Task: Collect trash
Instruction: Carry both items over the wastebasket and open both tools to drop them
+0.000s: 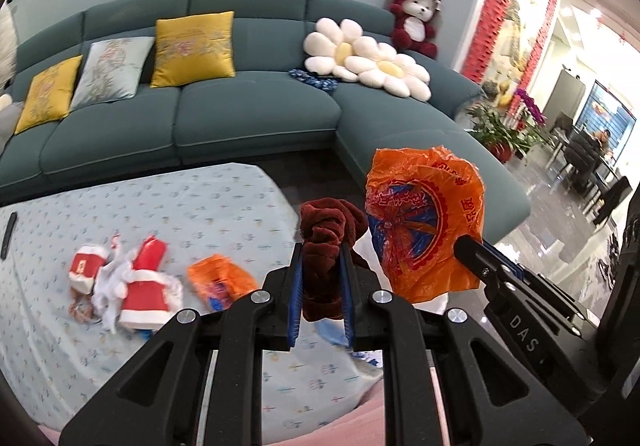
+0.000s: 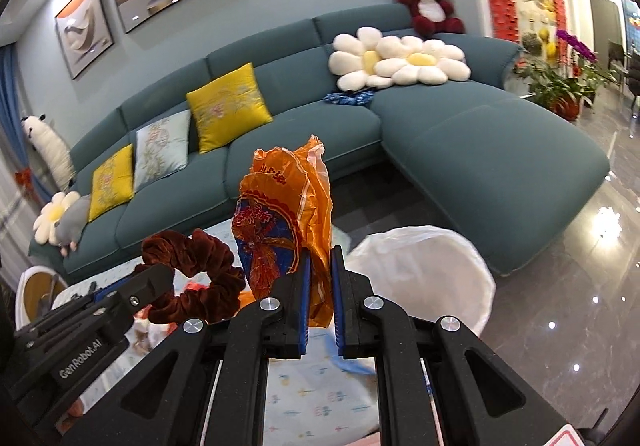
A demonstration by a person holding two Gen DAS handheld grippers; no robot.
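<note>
1. Your left tool [image 1: 322, 246] is clenched on a dark red velvet scrunchie [image 1: 332, 234], held up above the counter [image 1: 200, 201] and its patterned cloth.
2. Your right tool [image 2: 319, 252] is clenched on a crumpled orange plastic bag [image 2: 286, 221], which sticks up out of its jaws.
3. Both tools sit side by side in the air, scrunchie just left of the bag, not touching as far as you can tell.
4. A white-lined bin [image 2: 428, 270] is right of the counter, just beyond your right tool.
5. Still on the counter: a second orange wrapper [image 1: 220, 278], red-and-white packaging with white scraps [image 1: 128, 286], and a dark remote [image 1: 9, 234] at the far left edge.
6. A teal sofa [image 1: 240, 113] is behind, with yellow cushions [image 1: 194, 47], flower pillows [image 1: 368, 59] and a red teddy [image 1: 414, 19].
</note>
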